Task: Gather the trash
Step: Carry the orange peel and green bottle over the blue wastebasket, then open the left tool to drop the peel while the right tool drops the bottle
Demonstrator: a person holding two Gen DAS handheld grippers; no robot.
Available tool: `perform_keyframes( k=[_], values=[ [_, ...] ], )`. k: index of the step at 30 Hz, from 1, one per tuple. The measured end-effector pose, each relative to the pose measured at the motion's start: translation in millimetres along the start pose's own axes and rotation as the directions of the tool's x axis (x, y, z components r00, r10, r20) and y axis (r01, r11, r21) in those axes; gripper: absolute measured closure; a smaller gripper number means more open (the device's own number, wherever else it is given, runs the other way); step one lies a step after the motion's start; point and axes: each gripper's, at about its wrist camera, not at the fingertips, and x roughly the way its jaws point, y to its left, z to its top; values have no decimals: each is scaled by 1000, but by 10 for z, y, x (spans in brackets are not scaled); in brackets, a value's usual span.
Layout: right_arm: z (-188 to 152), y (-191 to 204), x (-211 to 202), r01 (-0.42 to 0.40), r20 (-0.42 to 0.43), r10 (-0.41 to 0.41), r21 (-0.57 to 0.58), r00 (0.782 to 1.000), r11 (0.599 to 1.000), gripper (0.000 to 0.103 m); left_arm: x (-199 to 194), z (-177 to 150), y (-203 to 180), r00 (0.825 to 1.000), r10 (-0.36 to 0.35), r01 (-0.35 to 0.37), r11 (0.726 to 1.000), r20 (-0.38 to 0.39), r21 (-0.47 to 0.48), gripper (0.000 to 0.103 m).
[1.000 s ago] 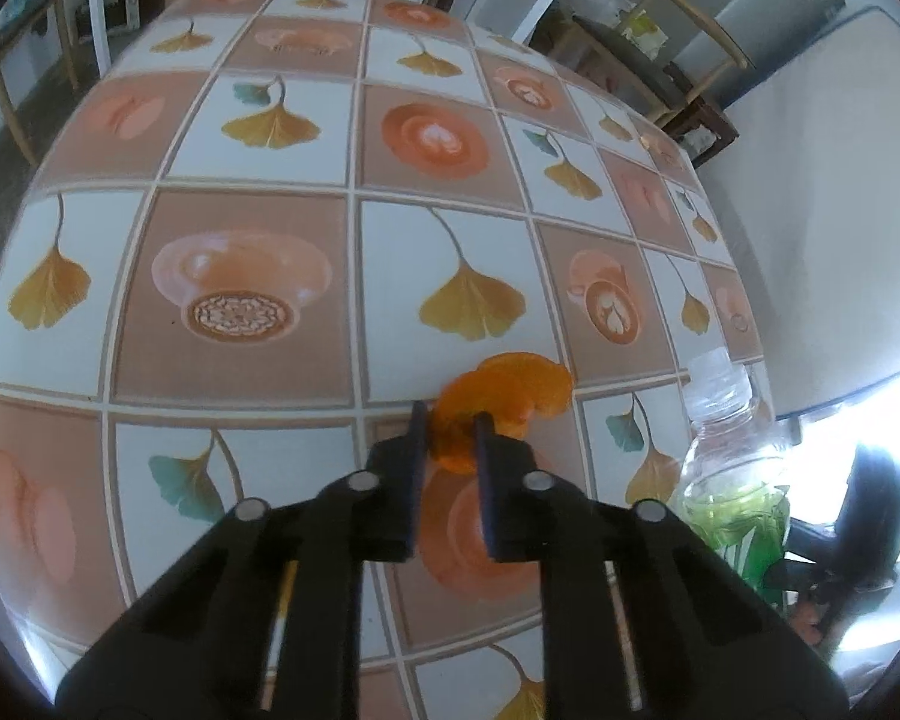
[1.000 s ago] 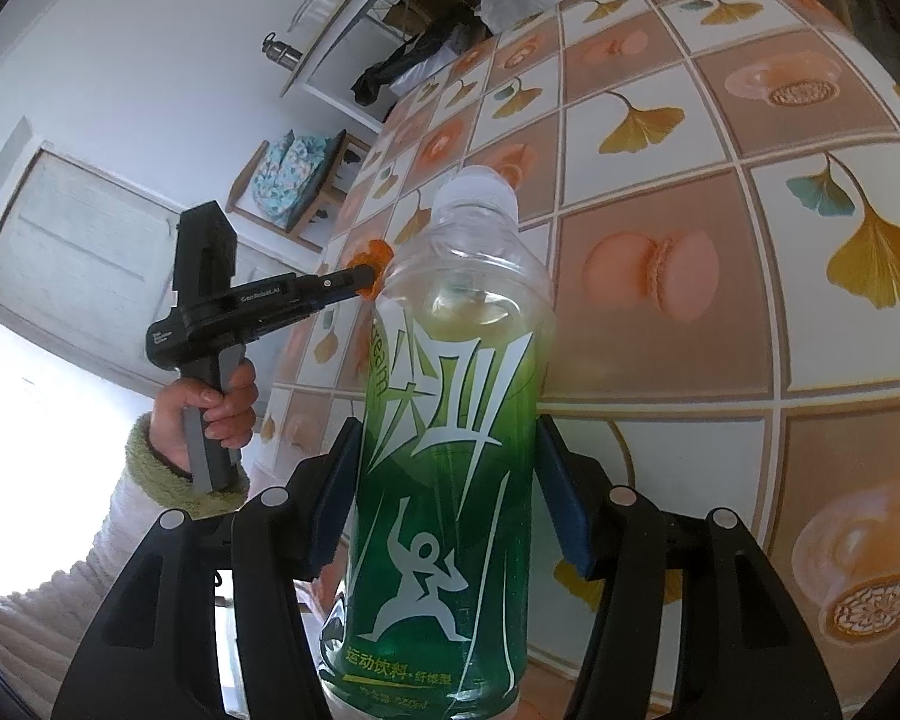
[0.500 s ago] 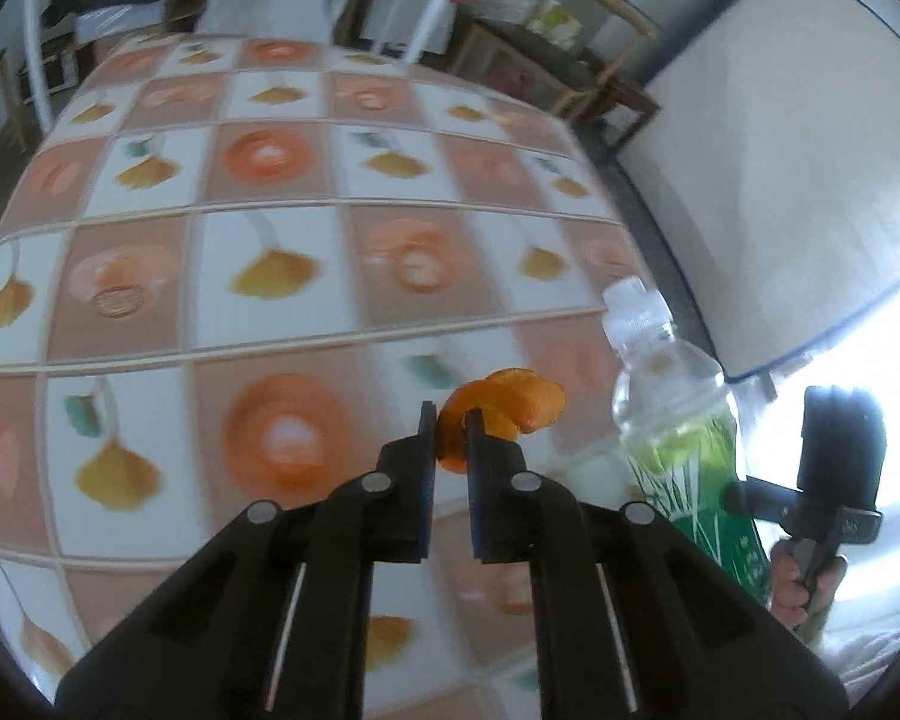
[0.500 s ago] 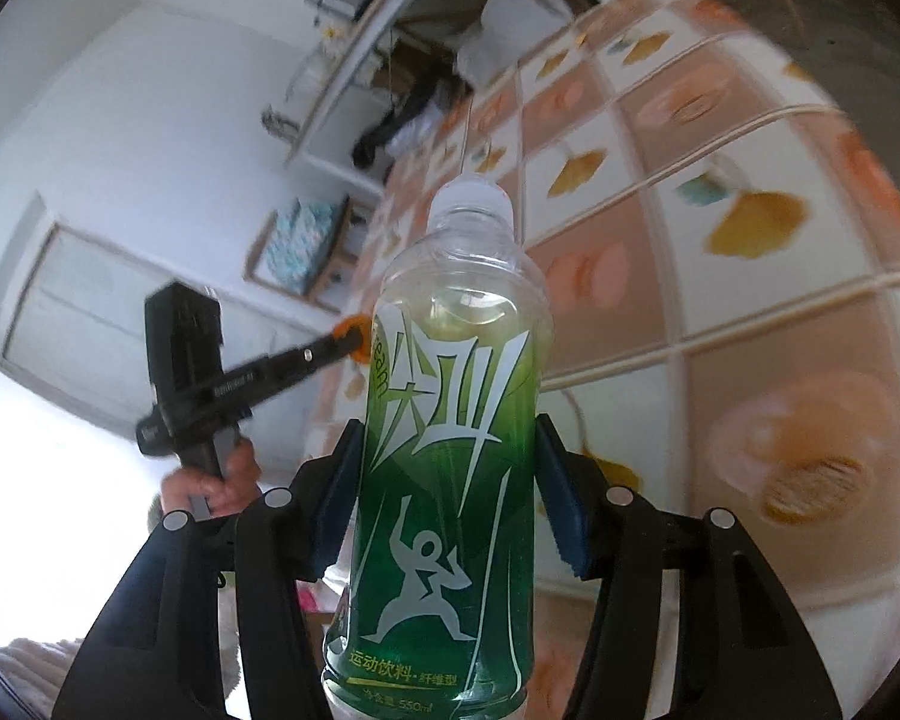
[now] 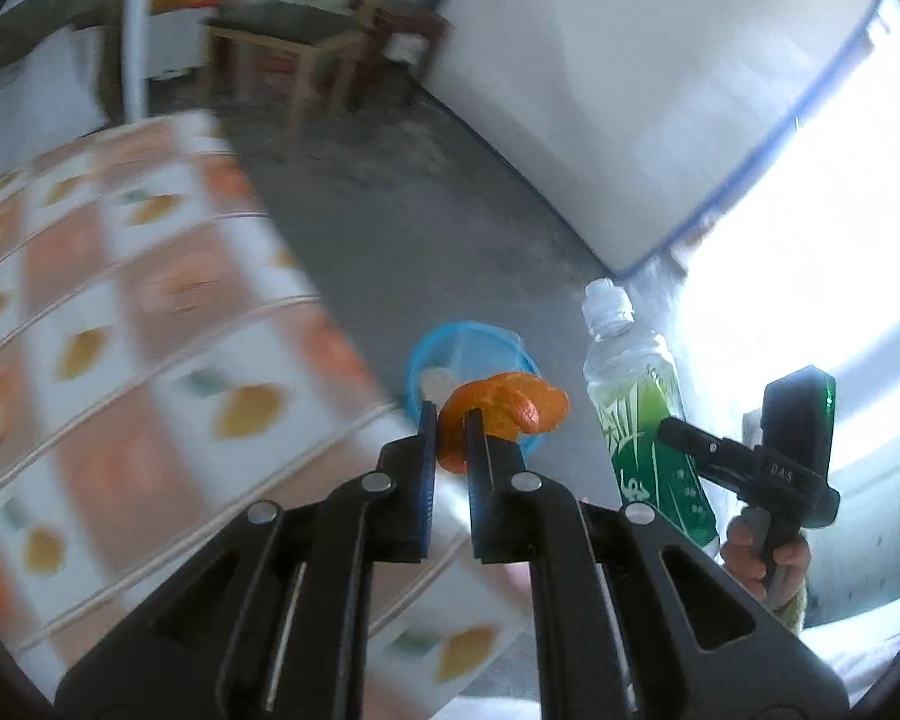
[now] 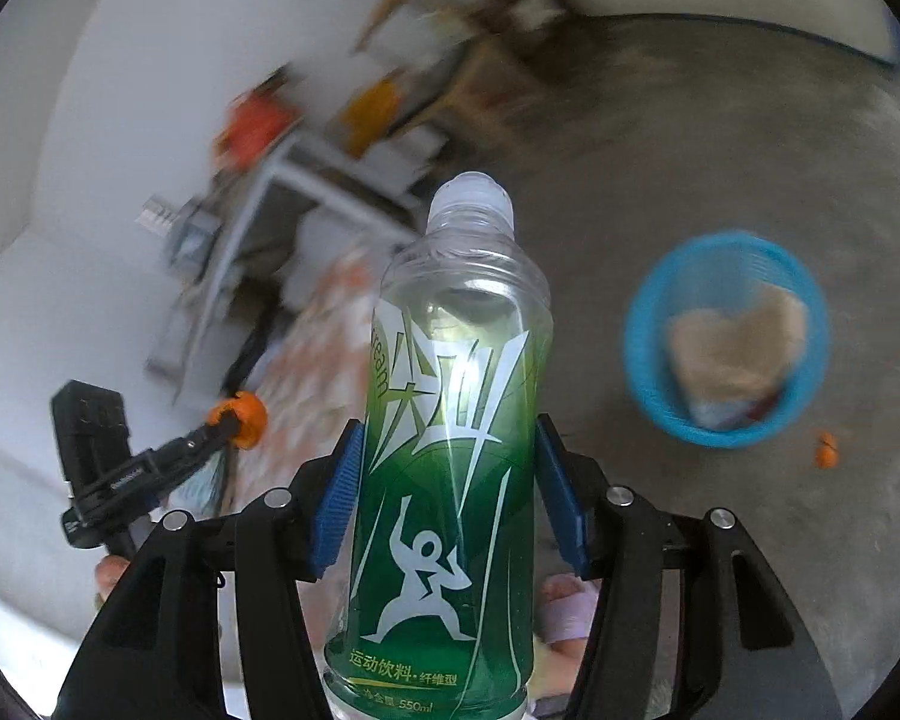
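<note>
Left wrist view: curled orange peel (image 5: 501, 411) is pinched by the left gripper (image 5: 450, 420); the green-labelled clear plastic bottle (image 6: 450, 450) is clamped by the right gripper (image 6: 447, 498); both should be centred above the round blue plastic basket (image 6: 639, 348) before release.

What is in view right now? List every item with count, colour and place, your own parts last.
Orange peel: one, orange, pinched in the left hand-held gripper.
Bottle: one, clear with green label, clamped upright in the right hand-held gripper.
Basket: one, blue, on the grey floor, pale scraps inside.
Peel scrap: one, orange, on the floor beside the basket.
Tablecloth: one, orange-and-white squares, on the table.
Left hand-held gripper: black, shut.
Right hand-held gripper: black, blue pads.
</note>
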Motion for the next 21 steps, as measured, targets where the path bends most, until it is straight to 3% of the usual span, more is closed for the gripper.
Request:
perform_keyframes(
  k=[2, 5, 9, 12, 13, 16, 18, 21],
  values=[
    [-25, -357, -58, 44, 1, -44, 74, 999, 996, 49, 472, 116, -291, 997, 29, -26, 998, -66, 52, 95],
    [-103, -845, -86, 82, -15, -80, 172, 997, 982, 49, 1098, 189, -498, 982, 57, -49, 998, -178, 47, 95],
    [-188, -1280, 20, 107, -42, -99, 268, 994, 958, 49, 1921, 207, -560, 936, 112, -121, 993, -333, -6, 94],
    [-230, -1385, 104, 118, -50, -108, 294, 993, 949, 49, 2337, 258, -570, 917, 141, -163, 986, -374, -29, 94],
    [-231, -1426, 121, 119, -48, -109, 298, 993, 947, 49, 2434, 281, -563, 912, 158, -183, 983, -377, -30, 86],
    [-203, -1515, 153, 131, -44, -124, 304, 991, 944, 48, 2733, 329, -587, 904, 229, -240, 971, -361, 15, 40],
    [-191, -1571, 173, 150, -46, -143, 293, 989, 944, 48, 2798, 333, -613, 905, 238, -247, 969, -352, 20, 40],
    [-149, -1619, 221, 188, -54, -181, 255, 982, 948, 48, 2744, 330, -559, 921, 169, -190, 982, -350, -25, 40]
  ],
)
